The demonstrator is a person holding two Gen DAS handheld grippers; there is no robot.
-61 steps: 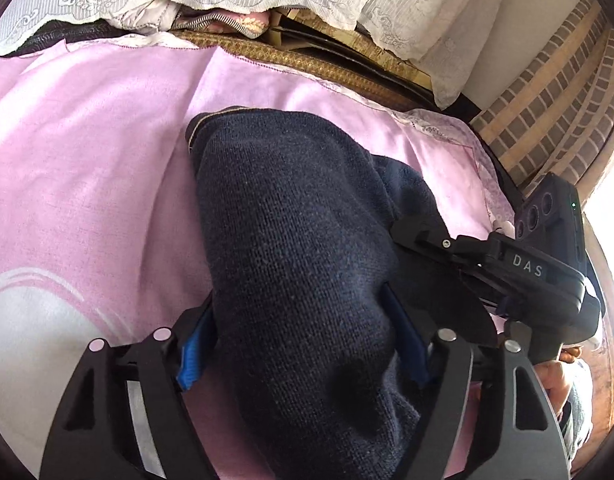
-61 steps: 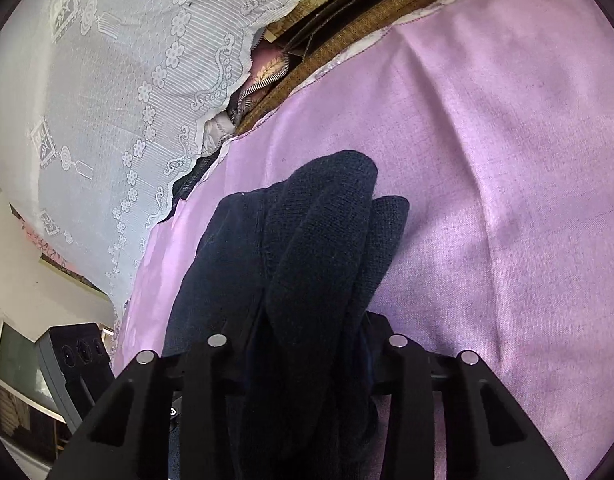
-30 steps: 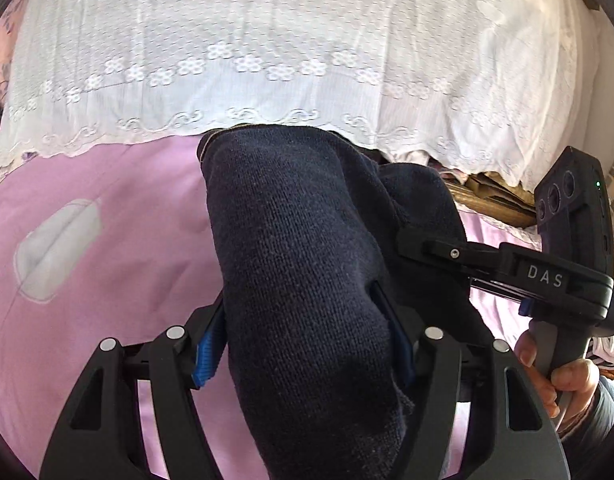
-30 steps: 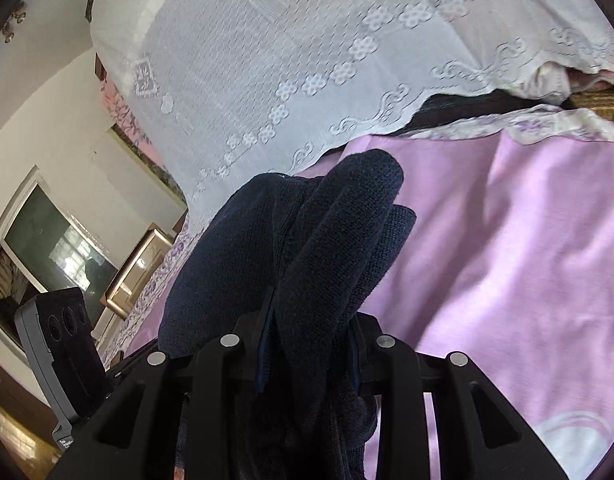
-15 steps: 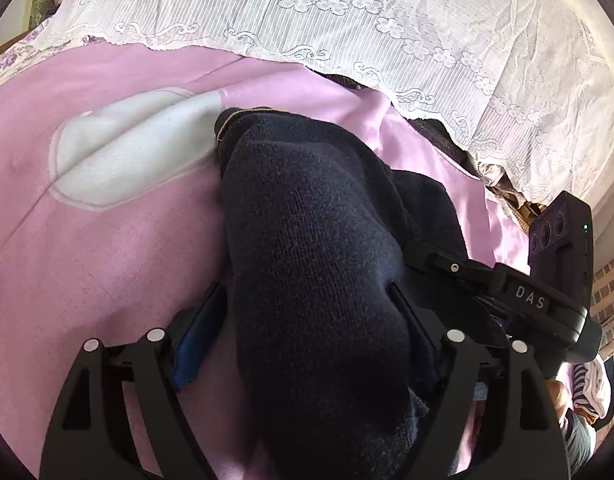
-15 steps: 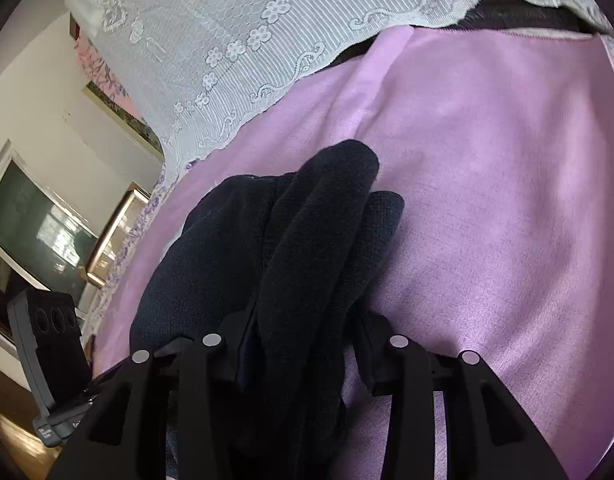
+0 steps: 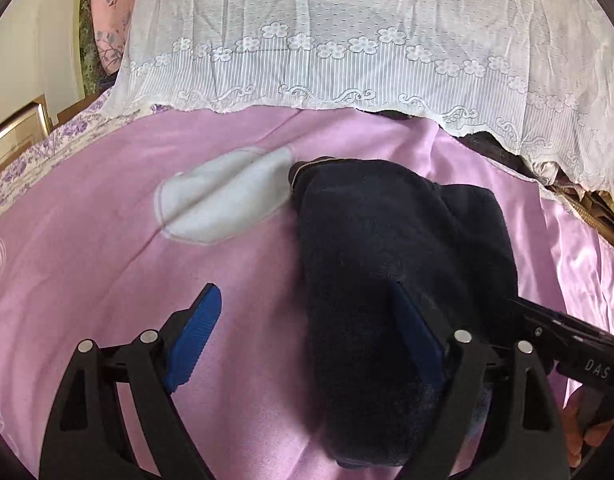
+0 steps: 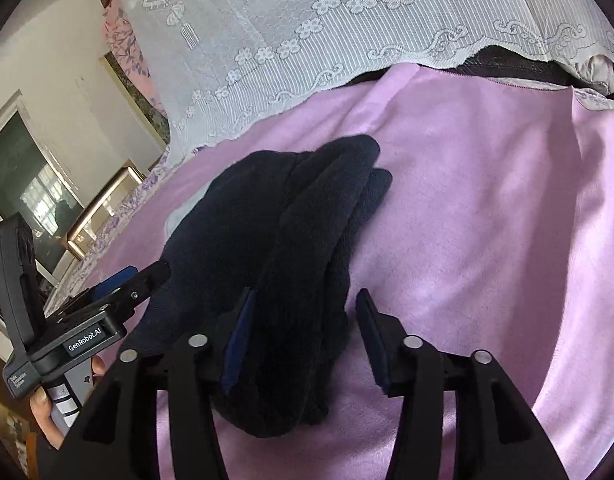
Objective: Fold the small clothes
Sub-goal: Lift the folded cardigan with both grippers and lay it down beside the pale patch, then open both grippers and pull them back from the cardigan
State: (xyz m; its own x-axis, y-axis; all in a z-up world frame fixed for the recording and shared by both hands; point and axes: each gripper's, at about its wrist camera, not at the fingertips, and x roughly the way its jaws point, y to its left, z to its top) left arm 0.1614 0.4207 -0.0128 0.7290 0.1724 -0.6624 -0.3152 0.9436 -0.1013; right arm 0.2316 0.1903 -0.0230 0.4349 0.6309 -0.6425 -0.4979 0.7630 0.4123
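Observation:
A folded dark navy knit garment (image 7: 391, 264) lies on the pink blanket (image 7: 107, 248). My left gripper (image 7: 307, 320) is open, its jaws wide apart; the garment rests against its right finger and the left blue pad (image 7: 195, 332) stands free of it. In the right wrist view the same garment (image 8: 275, 248) lies folded in thick layers on the pink blanket (image 8: 487, 220). My right gripper (image 8: 303, 340) is open, with the garment's near end lying between its jaws. The left gripper's body (image 8: 87, 320) shows at the left of that view.
A white lace cover (image 7: 347, 40) hangs over bedding at the back. A pale patch (image 7: 227, 200) is printed on the blanket left of the garment. A wooden frame and window (image 8: 35, 184) stand off the bed's left side.
Both grippers carried the garment over the blanket and set it down. Both have opened since half a second ago, and the garment now lies loose on the blanket.

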